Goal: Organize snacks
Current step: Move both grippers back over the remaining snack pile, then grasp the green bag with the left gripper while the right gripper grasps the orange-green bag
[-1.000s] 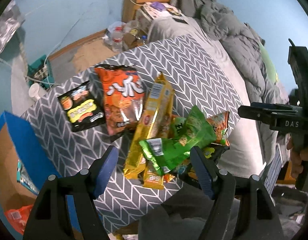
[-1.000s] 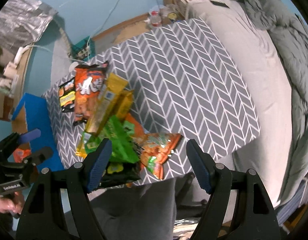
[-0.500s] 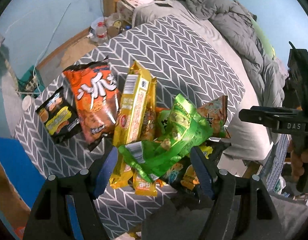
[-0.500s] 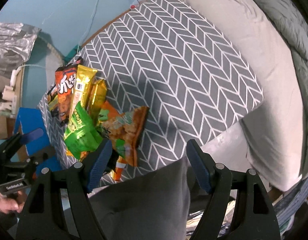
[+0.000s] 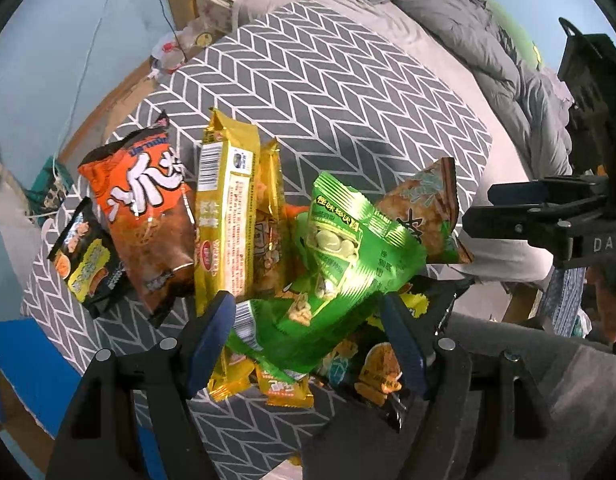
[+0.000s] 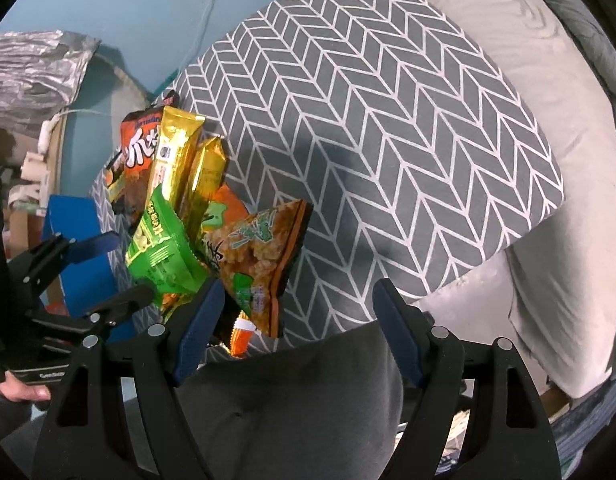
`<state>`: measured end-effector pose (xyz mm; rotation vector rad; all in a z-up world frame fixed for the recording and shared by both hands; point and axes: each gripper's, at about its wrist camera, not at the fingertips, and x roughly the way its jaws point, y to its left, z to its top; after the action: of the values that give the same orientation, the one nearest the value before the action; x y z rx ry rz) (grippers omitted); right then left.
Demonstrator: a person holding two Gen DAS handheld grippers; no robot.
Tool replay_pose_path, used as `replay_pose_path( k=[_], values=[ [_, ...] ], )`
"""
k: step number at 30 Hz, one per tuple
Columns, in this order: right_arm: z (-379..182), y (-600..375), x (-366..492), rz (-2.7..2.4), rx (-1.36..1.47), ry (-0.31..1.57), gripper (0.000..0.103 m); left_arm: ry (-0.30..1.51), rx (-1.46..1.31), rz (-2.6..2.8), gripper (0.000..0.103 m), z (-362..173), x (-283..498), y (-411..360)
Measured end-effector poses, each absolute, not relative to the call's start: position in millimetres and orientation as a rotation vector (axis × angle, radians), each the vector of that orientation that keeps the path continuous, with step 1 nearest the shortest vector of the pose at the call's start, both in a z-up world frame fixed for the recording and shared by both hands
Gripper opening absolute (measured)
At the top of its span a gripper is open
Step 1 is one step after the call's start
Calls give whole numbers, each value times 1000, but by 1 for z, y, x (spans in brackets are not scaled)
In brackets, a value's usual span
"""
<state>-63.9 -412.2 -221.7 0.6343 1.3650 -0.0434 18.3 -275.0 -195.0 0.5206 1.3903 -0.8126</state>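
The green snack bag [image 5: 348, 248] is glossy crinkled foil-plastic that throws bright glare along its creases. Just left of it, the gold packet [image 5: 225, 216] is a shinier metallic film with a smooth, mirror-like face, and left of that the orange chip bag [image 5: 143, 208] is glossy plastic, wrinkled. All lie on the table cover [image 5: 340, 92], a matt woven cloth with a grey-and-white chevron print. Right of the table cover, the grey bedsheet [image 6: 548, 80] is soft matt fabric. The left gripper [image 5: 312, 332] is matt black plastic with blue, dull pads [image 5: 211, 332]. Left of the table cover, the blue box [image 6: 73, 240] looks like matt cardboard.
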Motion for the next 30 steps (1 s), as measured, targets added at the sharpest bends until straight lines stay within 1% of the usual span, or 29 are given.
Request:
replay_pose_path(
  k=[6, 11, 12, 13, 14, 15, 17, 23, 30],
  values=[
    [-224, -419, -55, -19, 622, 1378, 77, 1426, 524, -845, 76, -211, 20, -289],
    [-231, -420, -46, 26, 615, 1405, 77, 1404, 605, -858, 76, -219, 14, -298],
    [-232, -419, -43, 35, 610, 1412, 77, 1398, 619, -855, 75, -220, 14, -299],
    [-234, -419, -41, 44, 608, 1417, 77, 1400, 619, -855, 67, -222, 15, -299],
    [-236, -418, -38, 59, 607, 1424, 77, 1408, 610, -858, 55, -222, 16, -299],
    [-237, -418, -37, 68, 608, 1427, 77, 1417, 596, -858, 50, -223, 18, -298],
    [-239, -417, -31, 95, 604, 1433, 77, 1415, 578, -849, 43, -223, 22, -296],
    [-245, -407, -15, 173, 580, 1459, 77, 1407, 492, -804, 36, -210, 39, -284],
    [-257, -395, 8, 244, 549, 1505, 77, 1412, 357, -748, 35, -195, 62, -267]
  ],
)
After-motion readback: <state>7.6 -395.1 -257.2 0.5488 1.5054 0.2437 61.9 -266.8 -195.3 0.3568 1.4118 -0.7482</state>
